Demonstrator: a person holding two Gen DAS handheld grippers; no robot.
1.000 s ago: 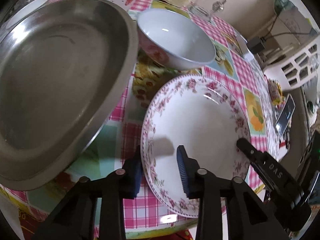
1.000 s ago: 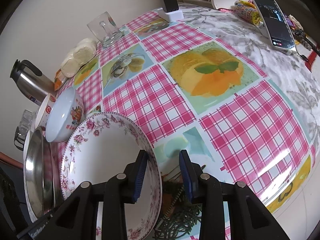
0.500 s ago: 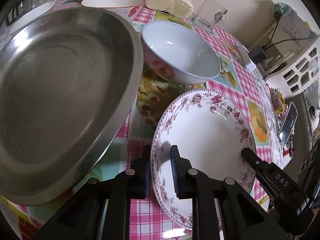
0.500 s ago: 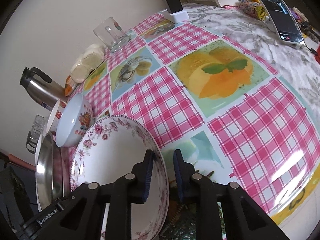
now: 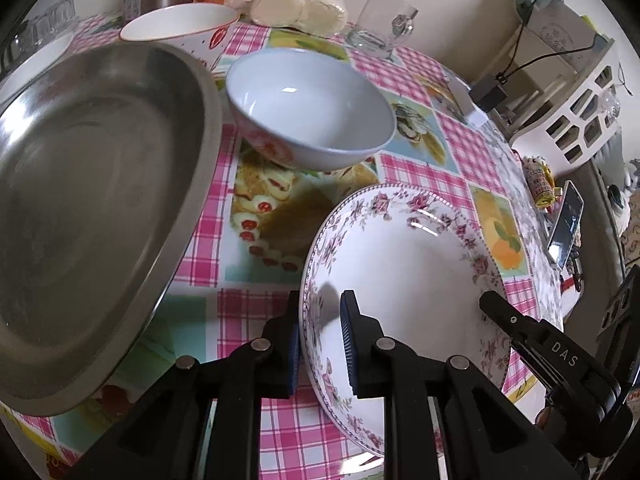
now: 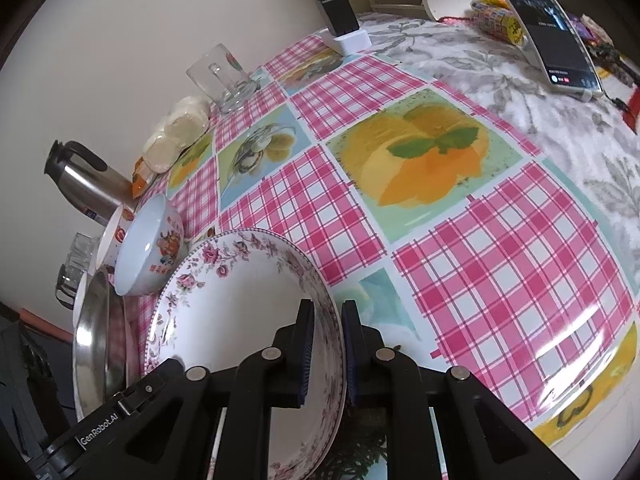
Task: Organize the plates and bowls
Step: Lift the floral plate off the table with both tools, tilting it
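Right wrist view: pink checked tablecloth (image 6: 304,216); both grippers (image 6: 324,354) (image 5: 320,344) clamp floral plate (image 6: 236,304).

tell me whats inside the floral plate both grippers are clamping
The floral plate looks empty: bare white well, no food or dish in it. Only the inner fingers of the left gripper and right gripper cover parts of its rim.

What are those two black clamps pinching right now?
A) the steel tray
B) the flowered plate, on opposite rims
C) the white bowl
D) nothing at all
B: the left gripper and the right gripper each have their blue pads on either side of the flowered plate's rim.
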